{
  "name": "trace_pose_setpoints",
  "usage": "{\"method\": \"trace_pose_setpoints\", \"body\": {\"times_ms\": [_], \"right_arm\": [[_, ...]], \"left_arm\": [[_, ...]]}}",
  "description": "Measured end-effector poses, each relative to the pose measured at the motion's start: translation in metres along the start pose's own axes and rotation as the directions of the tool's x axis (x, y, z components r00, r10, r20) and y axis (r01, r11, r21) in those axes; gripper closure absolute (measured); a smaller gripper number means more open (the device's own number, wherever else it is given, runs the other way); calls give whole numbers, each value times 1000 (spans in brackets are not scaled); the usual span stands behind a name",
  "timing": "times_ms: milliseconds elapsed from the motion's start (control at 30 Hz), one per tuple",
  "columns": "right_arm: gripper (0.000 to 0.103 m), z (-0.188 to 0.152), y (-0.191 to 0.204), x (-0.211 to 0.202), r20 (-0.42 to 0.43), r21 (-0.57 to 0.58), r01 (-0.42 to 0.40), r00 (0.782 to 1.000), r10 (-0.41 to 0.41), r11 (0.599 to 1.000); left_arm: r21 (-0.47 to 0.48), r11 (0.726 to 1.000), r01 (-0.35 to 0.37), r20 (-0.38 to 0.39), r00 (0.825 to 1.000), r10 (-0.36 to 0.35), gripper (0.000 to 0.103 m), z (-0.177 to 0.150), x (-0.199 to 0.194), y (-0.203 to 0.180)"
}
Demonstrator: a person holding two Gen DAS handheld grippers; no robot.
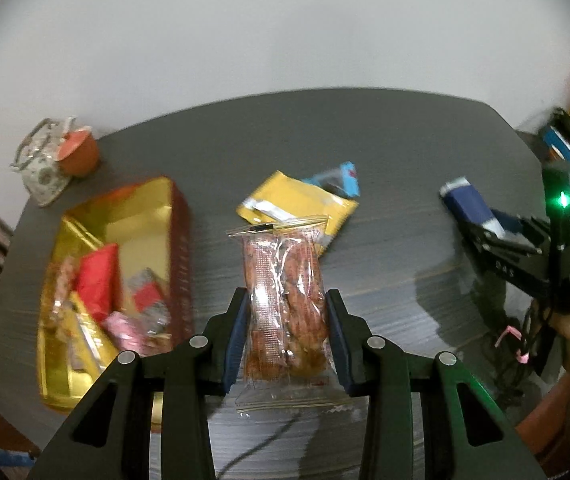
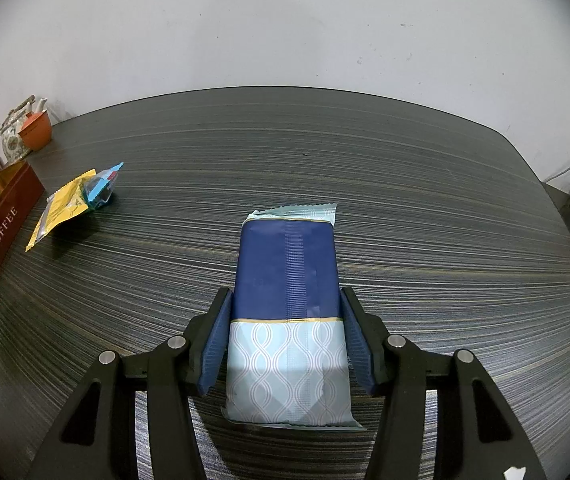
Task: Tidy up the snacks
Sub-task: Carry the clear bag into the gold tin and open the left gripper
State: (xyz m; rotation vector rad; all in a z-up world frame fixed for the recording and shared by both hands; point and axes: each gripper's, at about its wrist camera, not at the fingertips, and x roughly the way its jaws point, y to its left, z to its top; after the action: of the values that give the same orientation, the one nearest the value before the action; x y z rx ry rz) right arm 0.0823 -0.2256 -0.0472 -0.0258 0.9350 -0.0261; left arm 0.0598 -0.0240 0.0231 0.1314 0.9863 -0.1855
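A: Left wrist view first. The left tool pinches a clear packet of reddish-brown snacks by its two long sides, and the packet seems to be lifted off the bench. I think it is held this way so it can go lengthwise into the gold-lined box on the left, where several wrapped snacks already lie.

B: And the others on the bench?

A: A yellow packet and a small blue packet, touching each other, wait behind it. Far right, the right tool holds a dark blue packet.

B: Now the right wrist view?

A: The right tool grips the blue packet across its width, pads pressed on both sides. It hangs near the bench, probably waiting its turn. The box stands at the far left edge, well apart, with "TOFFEE" on its side. A teapot and an orange cup are in the corner, out of the way.
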Motion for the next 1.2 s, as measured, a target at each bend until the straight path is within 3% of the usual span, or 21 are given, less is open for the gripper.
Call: {"method": "trace_pose_setpoints", "body": {"times_ms": [500,800,1200], "right_arm": [[52,1,1,0,0,0,2,1000,-2,1000],[52,1,0,1,-1,-1,3,1000,-3,1000],[52,0,0,3,-2,-2,6,1000,-6,1000]], "left_arm": [[-117,982,-149,41,987,155,64,7,-15,102],[-160,961,-224,5,974,228,64,9,1,152],[-167,950,-265,-75,964,256,64,9,42,185]]}}
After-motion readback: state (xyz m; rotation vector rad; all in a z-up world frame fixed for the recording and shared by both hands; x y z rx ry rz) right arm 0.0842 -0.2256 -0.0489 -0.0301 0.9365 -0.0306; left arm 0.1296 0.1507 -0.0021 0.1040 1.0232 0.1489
